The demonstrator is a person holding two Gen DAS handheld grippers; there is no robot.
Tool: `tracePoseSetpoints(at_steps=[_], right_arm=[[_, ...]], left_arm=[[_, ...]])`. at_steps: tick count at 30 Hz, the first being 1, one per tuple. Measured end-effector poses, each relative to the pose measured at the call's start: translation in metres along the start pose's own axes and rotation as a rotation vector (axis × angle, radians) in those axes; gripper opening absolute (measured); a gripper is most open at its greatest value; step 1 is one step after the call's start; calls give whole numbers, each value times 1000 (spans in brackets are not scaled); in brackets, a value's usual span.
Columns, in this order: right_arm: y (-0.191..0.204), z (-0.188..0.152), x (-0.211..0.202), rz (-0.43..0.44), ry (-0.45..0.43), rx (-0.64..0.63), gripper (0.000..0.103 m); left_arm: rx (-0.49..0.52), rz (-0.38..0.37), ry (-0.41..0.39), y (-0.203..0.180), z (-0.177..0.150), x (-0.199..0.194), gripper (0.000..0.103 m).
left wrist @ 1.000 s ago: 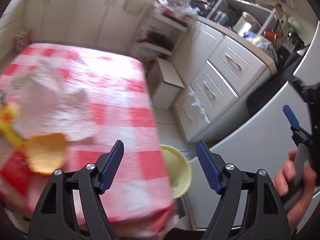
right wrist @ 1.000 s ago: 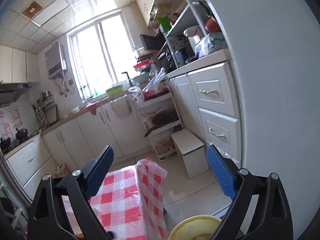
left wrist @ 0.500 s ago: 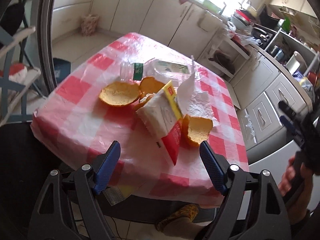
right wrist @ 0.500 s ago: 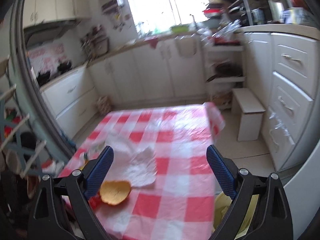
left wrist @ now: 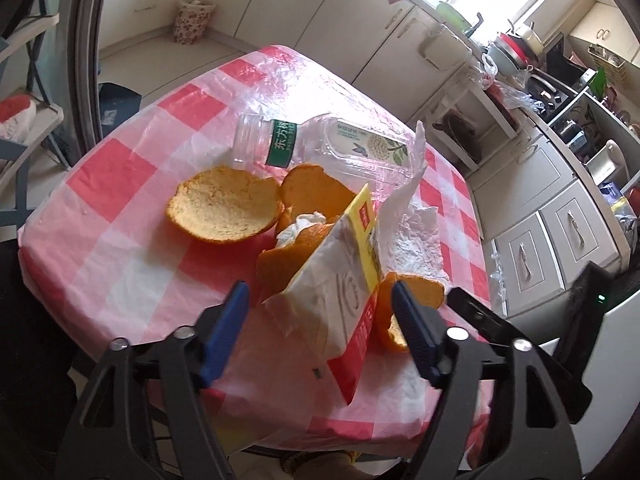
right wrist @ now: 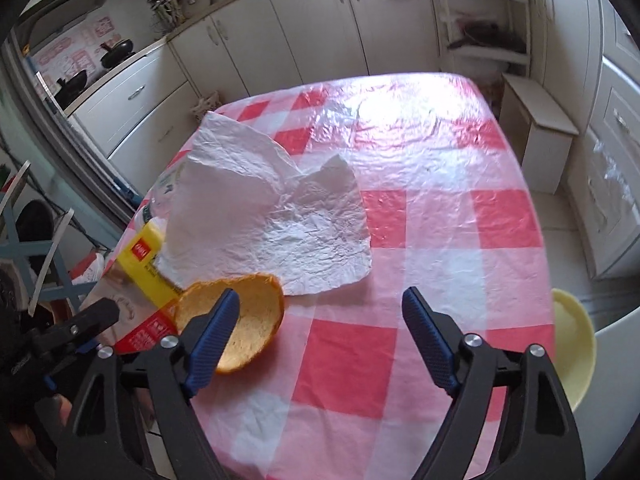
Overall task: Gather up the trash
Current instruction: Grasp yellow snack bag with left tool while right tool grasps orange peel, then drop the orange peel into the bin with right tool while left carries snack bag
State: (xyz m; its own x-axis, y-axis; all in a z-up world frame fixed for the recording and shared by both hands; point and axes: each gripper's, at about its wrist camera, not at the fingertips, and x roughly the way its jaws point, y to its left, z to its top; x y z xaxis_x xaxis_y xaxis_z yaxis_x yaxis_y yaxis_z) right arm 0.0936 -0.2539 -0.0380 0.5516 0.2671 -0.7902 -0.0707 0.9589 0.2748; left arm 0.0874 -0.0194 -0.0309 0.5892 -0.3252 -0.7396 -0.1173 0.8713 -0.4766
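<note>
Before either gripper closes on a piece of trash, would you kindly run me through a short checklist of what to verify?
1. Left gripper free to grasp: ok. Its jaws have just been closing, with the carton between them, pads not yet pressing.
2. Right gripper free to grasp: ok. Its jaws have just been closing, nothing between them.
3. Orange peel within the right gripper's reach: ok, beside its left finger.
4. Paper napkin clear of the carton: not ok, it overlaps it.
5. Yellow bin ready: cannot tell, only its rim shows past the table edge.
6. Bottle capped: not ok, its neck is open.
</note>
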Motion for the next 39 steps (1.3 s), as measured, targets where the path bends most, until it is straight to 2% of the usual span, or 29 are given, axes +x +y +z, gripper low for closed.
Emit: tracePoseSetpoints(at_steps=[2,3,5,8,9,12,20,30,37,39], right_arm=[[1,1,10,6,19,6,73],[3,1,14,8,28,0,69],[11,-2,17,6,20,-31,64],[20,-5,21,57,33,-66,32],[21,-6,22,69,46,-71,14],[22,-5,13,94,35,-73,7],[13,-2,-36,85,-68,-73,7],[-9,-5,-70,43,-153,-26,7],[-45,-5,-105,-36,-247,43,7],[-58,-6,-116,-90,-275,66,7]], left_arm=[[8,-13,7,-3,1,1,45],[17,-15,10,-5,2,1,41],[31,-28,19,-6,3,3,24],[54,-50,23,-7,5,2,13],[63,-56,20,-8,4,0,12],[89,-75,1,-13,4,-10,9],[139,-141,-73,-32,9,-47,8],[164,-170,-97,-42,5,-70,8],[205,-243,-109,-69,0,-91,8],[215,-270,-110,-80,-1,-97,8]])
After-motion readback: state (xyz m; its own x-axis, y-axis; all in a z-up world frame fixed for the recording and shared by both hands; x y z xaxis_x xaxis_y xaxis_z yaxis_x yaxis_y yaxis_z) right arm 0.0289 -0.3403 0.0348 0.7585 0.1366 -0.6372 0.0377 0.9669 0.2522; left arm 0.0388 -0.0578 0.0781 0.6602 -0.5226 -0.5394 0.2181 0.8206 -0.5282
